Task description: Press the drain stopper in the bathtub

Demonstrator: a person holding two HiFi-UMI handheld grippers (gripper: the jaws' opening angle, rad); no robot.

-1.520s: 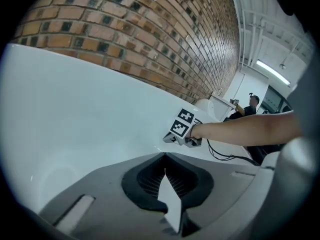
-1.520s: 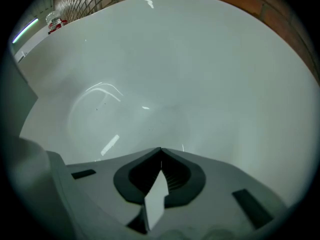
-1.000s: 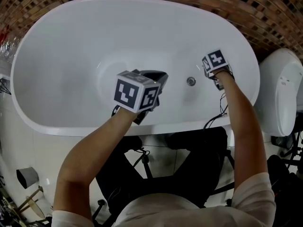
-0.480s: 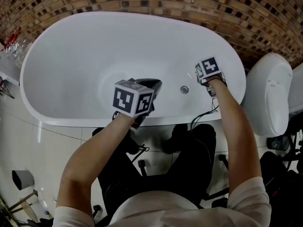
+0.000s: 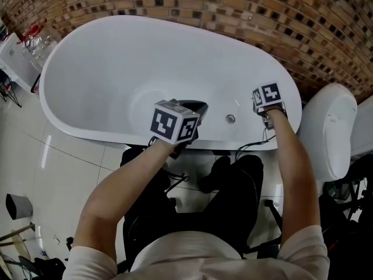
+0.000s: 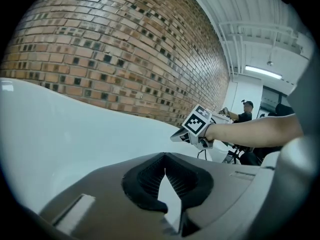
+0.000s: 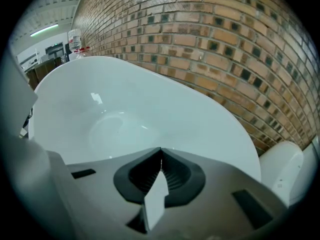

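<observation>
The white oval bathtub [image 5: 105, 69] lies below me against a brick wall. Its small round metal drain stopper [image 5: 231, 119] sits low on the near inner side, towards the right end. My left gripper [image 5: 189, 108] hovers over the near side of the tub, left of the stopper, shut with nothing held; its closed tips [image 6: 165, 157] point along the tub. My right gripper [image 5: 267, 98] is held above the rim just right of the stopper; its jaws are hidden under the marker cube there. In the right gripper view its tips [image 7: 161, 152] meet, empty, over the tub [image 7: 125, 109].
A white toilet [image 5: 329, 130] stands right of the tub. The brick wall [image 5: 233, 10] runs behind. Glossy floor tiles [image 5: 35, 156] spread to the left, and bottles [image 5: 35, 39] stand at the far left. A black stand with cables [image 5: 221, 203] is under me.
The head view has drawn back, so the tub looks smaller and more floor shows. Both grippers keep roughly their places beside the stopper, still shut.
</observation>
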